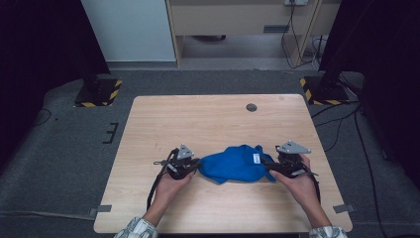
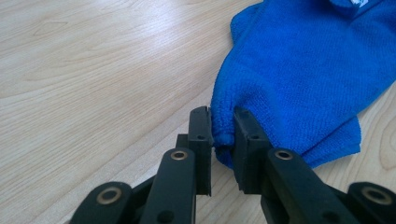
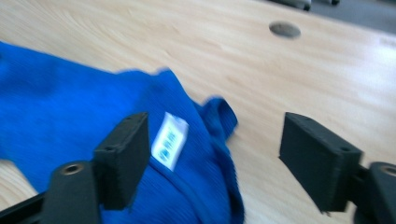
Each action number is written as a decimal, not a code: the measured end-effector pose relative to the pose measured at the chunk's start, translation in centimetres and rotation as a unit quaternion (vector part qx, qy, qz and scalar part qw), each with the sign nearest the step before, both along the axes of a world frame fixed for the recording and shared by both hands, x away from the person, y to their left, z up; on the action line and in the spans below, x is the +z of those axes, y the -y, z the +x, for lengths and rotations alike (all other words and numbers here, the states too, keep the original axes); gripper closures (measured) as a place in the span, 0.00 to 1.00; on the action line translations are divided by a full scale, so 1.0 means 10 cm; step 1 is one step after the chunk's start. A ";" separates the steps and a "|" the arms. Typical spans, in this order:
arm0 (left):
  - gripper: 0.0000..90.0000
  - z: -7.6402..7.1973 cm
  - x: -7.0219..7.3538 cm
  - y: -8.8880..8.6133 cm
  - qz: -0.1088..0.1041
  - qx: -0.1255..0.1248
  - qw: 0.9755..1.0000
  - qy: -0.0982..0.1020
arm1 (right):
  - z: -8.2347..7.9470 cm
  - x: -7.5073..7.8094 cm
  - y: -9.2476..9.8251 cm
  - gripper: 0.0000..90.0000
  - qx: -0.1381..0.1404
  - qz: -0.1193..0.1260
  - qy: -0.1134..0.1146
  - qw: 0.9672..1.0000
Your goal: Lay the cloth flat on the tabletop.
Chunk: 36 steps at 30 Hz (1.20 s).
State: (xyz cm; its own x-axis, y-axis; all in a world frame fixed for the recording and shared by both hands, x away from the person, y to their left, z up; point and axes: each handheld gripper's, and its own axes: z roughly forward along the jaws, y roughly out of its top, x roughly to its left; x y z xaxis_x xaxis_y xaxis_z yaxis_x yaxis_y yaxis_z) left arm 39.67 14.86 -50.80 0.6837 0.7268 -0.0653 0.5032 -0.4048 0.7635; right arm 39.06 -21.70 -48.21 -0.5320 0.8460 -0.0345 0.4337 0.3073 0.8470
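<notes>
Blue cloth (image 1: 237,163) is lying bunched on the wooden table (image 1: 208,119) between both grippers. Left gripper (image 2: 223,135) is pinching its corner tight. Right gripper (image 3: 212,154) is standing wide apart over the other end, squeezing nothing.

High view overhead; gripper views close, sharing blue cloth (image 1: 237,163).

Light wood counter (image 1: 213,119) stands on grey carpet (image 1: 64,148). Beyond the counter: pale wall panel (image 1: 129,29), wooden desk frame (image 1: 237,20). Hazard-striped stand bases (image 1: 98,93) flank its far corners.
</notes>
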 end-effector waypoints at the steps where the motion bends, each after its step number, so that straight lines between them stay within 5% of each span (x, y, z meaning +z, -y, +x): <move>1: 0.86 0.00 0.00 0.00 0.000 0.000 1.000 0.000 | -0.01 0.02 -0.04 0.24 0.005 0.003 0.005 1.000; 5: 0.86 0.00 0.00 0.00 -0.002 0.002 1.000 0.000 | -0.04 0.02 -0.19 0.28 0.035 -0.003 0.007 0.999; 9: 0.86 0.00 0.02 -0.02 -0.006 0.006 1.000 0.003 | -0.05 -0.10 -0.41 0.51 0.067 -0.035 0.008 0.997; 20: 0.87 -0.01 0.01 0.00 -0.011 0.004 1.000 0.002 | 0.13 -0.38 -0.55 0.38 0.058 -0.089 -0.017 0.994; 26: 0.86 -0.01 0.01 0.01 -0.013 0.001 1.000 0.000 | 0.27 -0.44 -0.48 0.43 0.038 -0.065 -0.040 0.996; 36: 0.86 0.00 -0.01 0.00 -0.009 0.003 1.000 -0.002 | 0.29 -0.38 -0.34 0.87 0.025 -0.023 -0.046 0.998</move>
State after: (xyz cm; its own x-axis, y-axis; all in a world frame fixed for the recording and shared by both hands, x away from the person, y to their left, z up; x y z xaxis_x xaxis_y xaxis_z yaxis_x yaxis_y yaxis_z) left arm 39.67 14.91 -50.89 0.6794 0.7294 -0.0805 0.5081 -0.3885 0.7687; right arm 41.99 -18.26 -52.00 -0.5758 0.8173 -0.0213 0.4931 0.3678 0.7884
